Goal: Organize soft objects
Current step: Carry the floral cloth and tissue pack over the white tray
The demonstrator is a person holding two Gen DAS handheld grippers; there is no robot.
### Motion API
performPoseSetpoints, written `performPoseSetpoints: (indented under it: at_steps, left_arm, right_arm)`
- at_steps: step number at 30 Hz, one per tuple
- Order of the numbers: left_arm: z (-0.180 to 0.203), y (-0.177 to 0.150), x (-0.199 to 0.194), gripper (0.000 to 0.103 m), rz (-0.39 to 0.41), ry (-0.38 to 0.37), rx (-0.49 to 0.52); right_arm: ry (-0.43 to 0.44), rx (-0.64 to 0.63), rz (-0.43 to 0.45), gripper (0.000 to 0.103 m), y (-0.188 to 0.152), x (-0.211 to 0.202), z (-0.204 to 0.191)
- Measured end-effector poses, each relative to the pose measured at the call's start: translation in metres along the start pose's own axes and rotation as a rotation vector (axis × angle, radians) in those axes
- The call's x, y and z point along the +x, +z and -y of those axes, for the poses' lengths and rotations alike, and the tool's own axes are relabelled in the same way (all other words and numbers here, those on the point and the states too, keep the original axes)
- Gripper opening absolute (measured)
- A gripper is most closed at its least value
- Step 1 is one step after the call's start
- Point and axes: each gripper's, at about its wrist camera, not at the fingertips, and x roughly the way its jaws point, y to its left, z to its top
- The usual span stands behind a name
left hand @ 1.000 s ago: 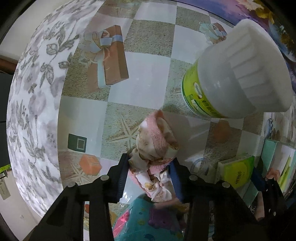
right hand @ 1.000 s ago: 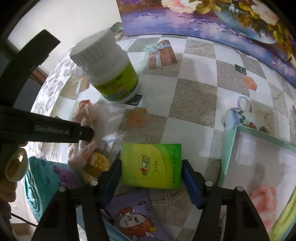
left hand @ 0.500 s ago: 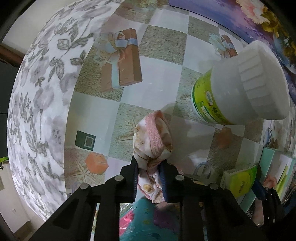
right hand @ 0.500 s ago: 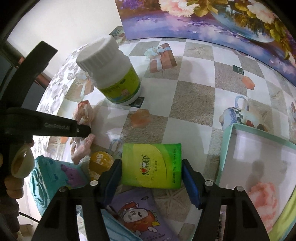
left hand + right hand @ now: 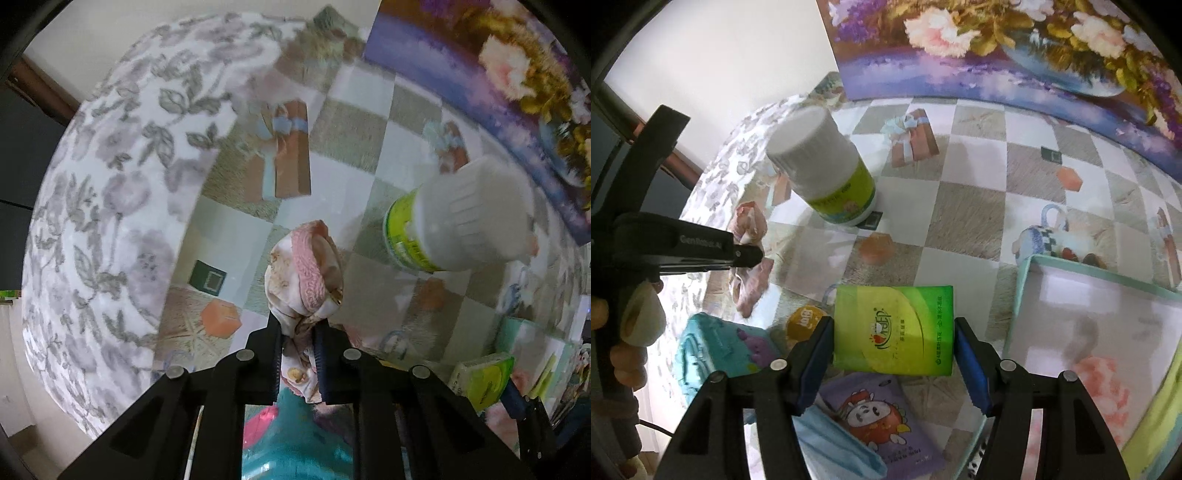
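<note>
My left gripper [image 5: 298,347] is shut on a pink and cream patterned cloth [image 5: 306,273] and holds it lifted above the checked tablecloth. The same cloth [image 5: 750,240] hangs from the left gripper [image 5: 753,254] in the right wrist view. My right gripper [image 5: 894,350] is shut on a green tissue pack [image 5: 892,328], its blue pads against both short ends. The pack also shows in the left wrist view [image 5: 484,380].
A white-capped bottle with a green label [image 5: 823,173] stands on the table behind the cloth. A teal-rimmed box [image 5: 1108,332] with a pink soft item lies at right. A teal pouch [image 5: 720,354], a purple cartoon packet [image 5: 882,417] and a blue mask [image 5: 834,450] lie below.
The left gripper closed on the cloth and lifted it up and back from the table. The right gripper rose a little with the tissue pack.
</note>
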Motion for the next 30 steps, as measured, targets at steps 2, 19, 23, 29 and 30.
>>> performPoseSetpoints:
  at_steps: [2,19,23,29,30]
  left_arm:
    - [-0.002,0.002,-0.017,0.016,0.037,-0.014,-0.011]
    - [0.048,-0.106,-0.130,0.016,0.358,-0.204,0.016]
    - [0.075,-0.129,-0.137,0.016,0.386,-0.234,0.052]
    - [0.115,-0.158,-0.137,0.016,0.392,-0.251,0.135]
    - [0.121,-0.163,-0.136,0.016,0.392,-0.249,0.155]
  right_arm:
    - [-0.002,0.002,0.020,0.067,-0.001,-0.013,0.000]
    - [-0.071,0.133,0.223,0.067,-0.060,-0.130,0.038]
    - [-0.101,0.160,0.262,0.067,-0.074,-0.148,0.055]
    - [-0.131,0.233,0.322,0.067,-0.095,-0.178,0.090]
    - [-0.144,0.249,0.332,0.067,-0.099,-0.183,0.099]
